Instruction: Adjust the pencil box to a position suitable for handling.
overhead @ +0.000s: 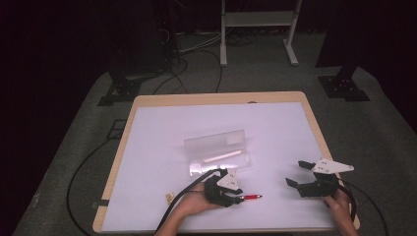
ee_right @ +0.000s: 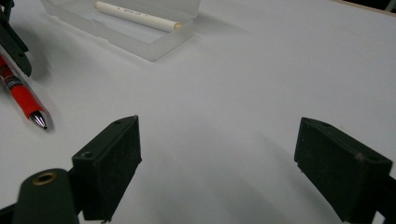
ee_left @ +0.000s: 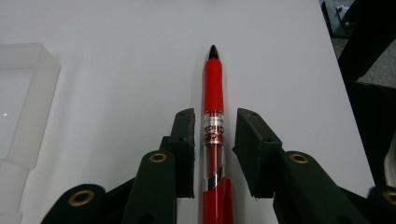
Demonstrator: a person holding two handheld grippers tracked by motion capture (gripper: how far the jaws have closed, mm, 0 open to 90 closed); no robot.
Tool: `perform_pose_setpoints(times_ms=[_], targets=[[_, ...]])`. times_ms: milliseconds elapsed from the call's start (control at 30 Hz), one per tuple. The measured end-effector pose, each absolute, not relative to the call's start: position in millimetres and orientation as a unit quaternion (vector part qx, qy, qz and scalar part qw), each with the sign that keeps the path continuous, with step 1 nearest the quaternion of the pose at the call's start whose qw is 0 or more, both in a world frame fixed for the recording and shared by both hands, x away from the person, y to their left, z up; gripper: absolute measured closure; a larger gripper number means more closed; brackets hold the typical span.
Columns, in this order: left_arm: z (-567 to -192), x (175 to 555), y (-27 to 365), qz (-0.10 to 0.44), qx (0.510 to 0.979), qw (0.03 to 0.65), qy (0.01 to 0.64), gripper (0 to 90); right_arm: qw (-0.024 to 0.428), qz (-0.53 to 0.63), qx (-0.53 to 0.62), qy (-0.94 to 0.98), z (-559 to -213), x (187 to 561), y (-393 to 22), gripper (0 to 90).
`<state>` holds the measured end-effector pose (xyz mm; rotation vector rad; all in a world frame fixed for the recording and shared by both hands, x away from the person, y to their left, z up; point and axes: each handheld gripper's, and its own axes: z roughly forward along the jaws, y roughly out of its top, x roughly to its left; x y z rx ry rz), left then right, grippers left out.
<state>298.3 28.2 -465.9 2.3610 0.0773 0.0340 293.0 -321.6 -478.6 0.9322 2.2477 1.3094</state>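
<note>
Alignment came first: you set the left gripper (ee_left: 214, 140) along the red pen (ee_left: 213, 116) so its barrel ran lengthwise between the jaws, ready for a sideways pinch. The pen lay flat on the white table (overhead: 162, 123), tip pointing away from your hand, near the open clear pencil case (overhead: 219, 152). The left pads stood just off the barrel, not yet clamped. You kept the right gripper (overhead: 301, 173) released, well apart, holding nothing.

Left tool (overhead: 235, 196) narrowed, right tool (overhead: 298, 174) wide.
</note>
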Motion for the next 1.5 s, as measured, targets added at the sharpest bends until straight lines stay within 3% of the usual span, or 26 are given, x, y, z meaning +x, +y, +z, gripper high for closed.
perform_pose_setpoints(times_ms=[500,1500], targets=[[-468.0,297.2,25.6,0.012,0.928,0.372,0.022,78.6,0.187,0.465,0.332,0.799,-478.7,293.1,-321.5,13.8],[-453.7,296.5,31.6,0.034,0.926,0.376,0.025,79.7,0.188,0.466,0.332,0.798,-478.6,293.1,-321.8,13.8]])
